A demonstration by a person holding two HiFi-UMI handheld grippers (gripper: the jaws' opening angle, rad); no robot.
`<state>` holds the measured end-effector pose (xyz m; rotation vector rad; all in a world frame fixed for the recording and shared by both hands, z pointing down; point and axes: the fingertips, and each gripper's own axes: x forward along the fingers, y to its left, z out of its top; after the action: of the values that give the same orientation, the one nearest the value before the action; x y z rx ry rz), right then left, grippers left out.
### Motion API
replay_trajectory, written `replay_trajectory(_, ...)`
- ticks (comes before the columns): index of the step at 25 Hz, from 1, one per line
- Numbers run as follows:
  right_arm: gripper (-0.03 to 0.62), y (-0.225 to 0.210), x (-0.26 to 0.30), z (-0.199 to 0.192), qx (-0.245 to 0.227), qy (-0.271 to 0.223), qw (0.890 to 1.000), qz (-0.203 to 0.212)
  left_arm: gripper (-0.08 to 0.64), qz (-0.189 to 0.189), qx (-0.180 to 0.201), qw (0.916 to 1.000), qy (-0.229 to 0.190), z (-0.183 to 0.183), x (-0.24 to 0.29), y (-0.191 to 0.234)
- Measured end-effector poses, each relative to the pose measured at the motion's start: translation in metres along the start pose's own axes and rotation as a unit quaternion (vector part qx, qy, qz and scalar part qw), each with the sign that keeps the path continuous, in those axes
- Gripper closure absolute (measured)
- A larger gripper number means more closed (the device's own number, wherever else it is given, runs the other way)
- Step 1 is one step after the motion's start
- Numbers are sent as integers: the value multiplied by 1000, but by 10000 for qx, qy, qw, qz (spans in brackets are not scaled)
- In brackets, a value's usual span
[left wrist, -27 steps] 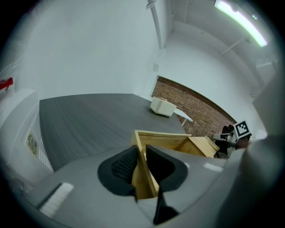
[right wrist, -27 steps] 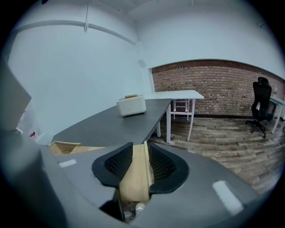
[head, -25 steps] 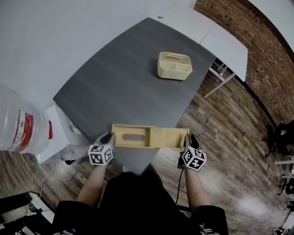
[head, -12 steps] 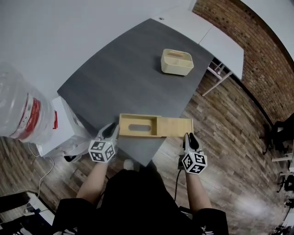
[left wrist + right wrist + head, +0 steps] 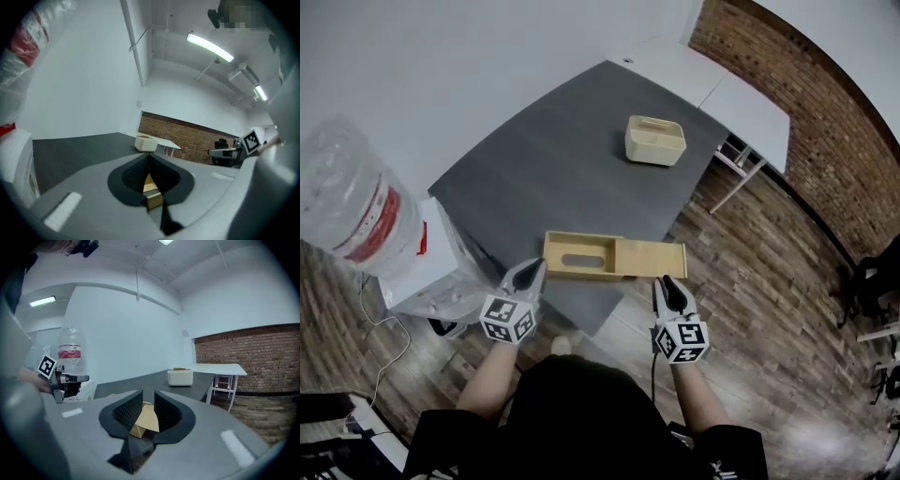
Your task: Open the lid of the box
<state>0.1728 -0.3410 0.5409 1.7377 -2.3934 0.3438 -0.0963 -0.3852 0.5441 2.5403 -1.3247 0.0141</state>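
An office-like room: brick wall (image 5: 825, 122), desks (image 5: 572, 159), water-cooler bottle (image 5: 356, 211).

The dark grey tabletop (image 5: 553, 178) runs away from me ahead of both tools, its near corner lying between my left tool (image 5: 532, 270) and my right tool (image 5: 667, 284). A wooden box (image 5: 577, 255) lies flat on it just beyond my left tool, and its sliding lid (image 5: 652, 260) is drawn out sideways toward my right tool, past the tabletop's edge and over the plank floor (image 5: 750, 281). Well beyond both tools, near the far right edge, stands a cream caddy (image 5: 655, 141).
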Motion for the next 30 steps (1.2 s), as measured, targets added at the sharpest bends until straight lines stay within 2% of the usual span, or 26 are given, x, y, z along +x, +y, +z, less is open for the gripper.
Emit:
replay_trajectory(7,529,12,-34,17,-409,-309,9973,534,560,-187,262,9980,-542,21,-27,-54)
replay_trajectory(11,545,17,-44,15,-515,-352,9949,789,560,-195,337,9970,-664,19,-48,-77)
replay_trajectory(15,559,26,-54,17,-581,-402,9914,1100,560,-23,428,9966,-699,12,-68,-90)
replay_trajectory(20,577,33,-68,16,-675,-424,9873,1376,560,259,24,9941,-1055,10,-93,-104)
replay_trajectory(25,584,37,-80,9,-724,-406,9836,1602,560,409,161,9919,-1192,8,-115,-119)
replay_trajectory(30,589,40,-91,7,-577,-496,9833,1652,560,490,234,9899,-1307,9,-136,-128)
